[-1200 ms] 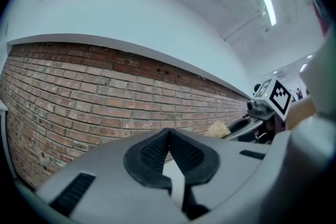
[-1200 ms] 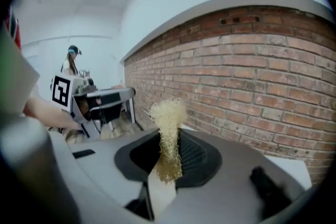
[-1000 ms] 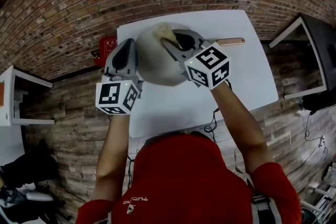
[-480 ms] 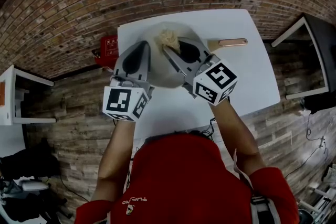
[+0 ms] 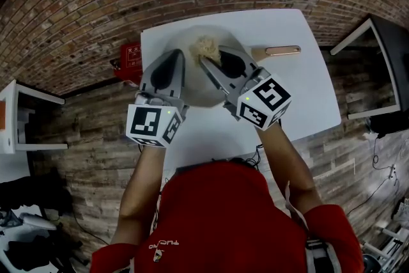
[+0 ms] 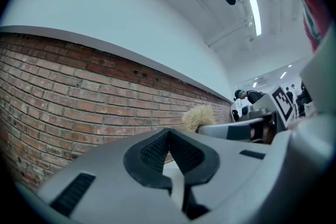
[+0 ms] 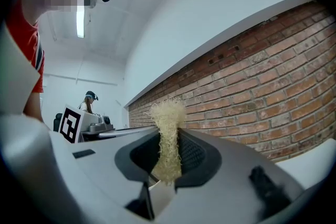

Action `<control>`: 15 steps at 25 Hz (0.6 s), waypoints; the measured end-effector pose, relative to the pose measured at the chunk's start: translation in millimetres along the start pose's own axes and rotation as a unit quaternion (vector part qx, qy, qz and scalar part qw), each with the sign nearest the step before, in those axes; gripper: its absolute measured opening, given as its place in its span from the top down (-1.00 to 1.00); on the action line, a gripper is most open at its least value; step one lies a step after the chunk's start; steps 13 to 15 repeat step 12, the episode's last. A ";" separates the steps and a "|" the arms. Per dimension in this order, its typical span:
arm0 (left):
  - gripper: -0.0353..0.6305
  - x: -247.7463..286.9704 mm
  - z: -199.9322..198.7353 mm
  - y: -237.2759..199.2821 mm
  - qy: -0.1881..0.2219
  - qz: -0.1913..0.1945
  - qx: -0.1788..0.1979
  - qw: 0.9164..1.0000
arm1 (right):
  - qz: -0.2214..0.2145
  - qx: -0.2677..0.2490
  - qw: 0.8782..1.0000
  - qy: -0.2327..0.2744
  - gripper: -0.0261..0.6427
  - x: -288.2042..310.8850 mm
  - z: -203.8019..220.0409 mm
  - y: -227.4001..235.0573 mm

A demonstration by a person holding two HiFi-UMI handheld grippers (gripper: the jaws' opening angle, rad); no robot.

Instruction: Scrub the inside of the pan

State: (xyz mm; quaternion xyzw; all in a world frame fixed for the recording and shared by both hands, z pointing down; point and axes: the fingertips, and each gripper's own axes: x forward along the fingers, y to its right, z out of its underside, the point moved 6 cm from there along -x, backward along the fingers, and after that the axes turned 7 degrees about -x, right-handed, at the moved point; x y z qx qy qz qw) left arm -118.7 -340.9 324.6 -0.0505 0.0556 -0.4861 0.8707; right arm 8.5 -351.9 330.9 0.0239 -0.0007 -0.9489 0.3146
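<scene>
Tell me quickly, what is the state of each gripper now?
Left gripper: jaws closed, nothing between them.
Right gripper: jaws closed on the scrubber.

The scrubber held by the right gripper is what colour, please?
Pale straw-yellow scrubber; clearest in right gripper view.

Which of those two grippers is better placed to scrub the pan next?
The right. The right gripper is shut on the tan scrubber, which sits over the pan. The left gripper is shut on nothing, over the pan's left side.
</scene>
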 end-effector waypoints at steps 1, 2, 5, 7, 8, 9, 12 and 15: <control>0.86 0.0 0.2 0.0 0.000 -0.001 -0.001 1.000 | 0.000 0.000 1.000 0.000 0.67 -0.4 0.0 0.2; 0.86 0.1 0.3 0.1 0.000 -0.001 -0.002 1.000 | 0.000 0.000 1.000 -0.001 0.67 -0.8 0.0 0.4; 0.86 0.8 1.1 1.1 0.000 -0.002 -0.002 1.000 | -0.001 0.001 1.000 -0.004 0.67 -2.0 0.4 1.0; 0.86 1.3 2.0 1.9 -0.001 -0.003 -0.002 1.000 | -0.002 0.002 1.000 -0.005 0.67 -2.4 0.8 1.6; 0.86 1.5 2.5 2.3 -0.001 -0.004 -0.002 1.000 | -0.003 0.003 1.000 -0.005 0.67 -2.8 0.7 2.0; 0.86 1.6 2.9 2.8 -0.002 -0.004 -0.002 1.000 | -0.003 0.003 1.000 -0.006 0.67 -3.2 0.6 2.2; 0.86 1.7 3.5 4.1 -0.001 -0.005 -0.001 1.000 | -0.004 0.002 1.000 -0.005 0.67 -4.1 0.6 3.1; 0.86 1.7 3.5 4.1 -0.001 -0.005 -0.001 1.000 | -0.004 0.002 1.000 -0.005 0.67 -4.1 0.6 3.1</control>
